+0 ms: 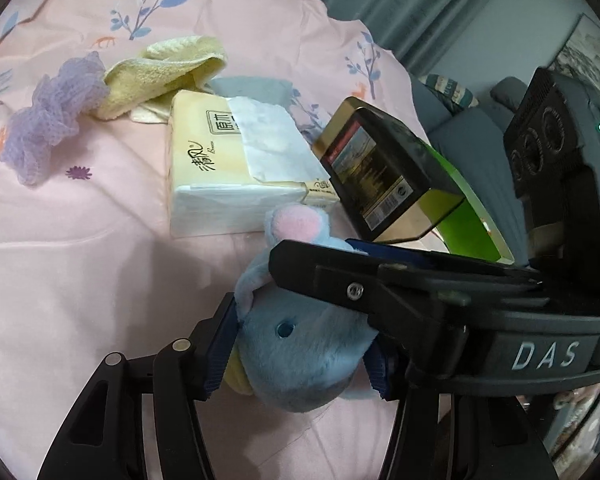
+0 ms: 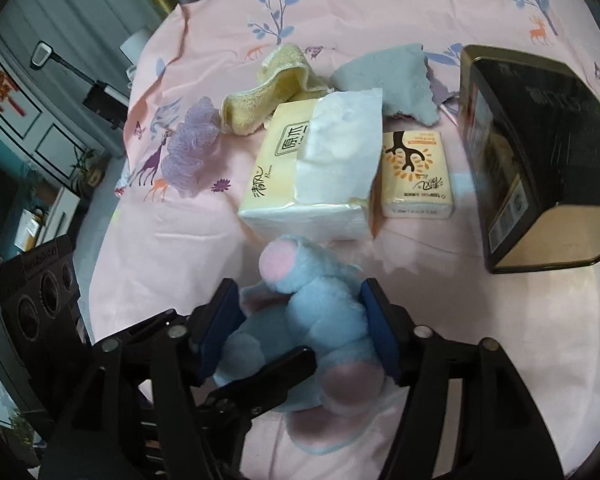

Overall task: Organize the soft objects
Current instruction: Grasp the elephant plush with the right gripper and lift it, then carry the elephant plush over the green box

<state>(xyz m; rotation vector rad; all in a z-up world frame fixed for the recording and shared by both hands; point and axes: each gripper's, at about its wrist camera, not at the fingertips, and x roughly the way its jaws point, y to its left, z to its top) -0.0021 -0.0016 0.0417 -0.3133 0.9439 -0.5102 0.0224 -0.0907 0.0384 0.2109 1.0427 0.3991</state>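
Plush toy (image 1: pixel 300 344) — a blue stuffed animal with pink ears and feet — sits between both pairs of jaws at once, low over the near part of the pink bedsheet (image 1: pixel 80 240). The left gripper (image 1: pixel 296 344) is clamped on its body, pads pressed into the fur on either side. The right gripper (image 2: pixel 300 328) brackets the same toy; in its own view the blue pads stand beside the fur with the left one seemingly just clear, so I judge its jaws to be apart, not squeezing. One of its fingers crosses above the toy in the left view.

The toy's long axis runs away from the grippers, head pointing toward the big tissue pack (image 2: pixel 312 172) near the middle of the sheet. Beyond lie the other soft things — yellow towel (image 2: pixel 268 88), purple bath pouf (image 2: pixel 188 148), grey cloth (image 2: pixel 396 80) — with a small tissue pack (image 2: pixel 416 172) and a dark tin (image 2: pixel 540 160) toward the right edge. The left hand has the firmer hold, so the toy's placing likely falls to it.
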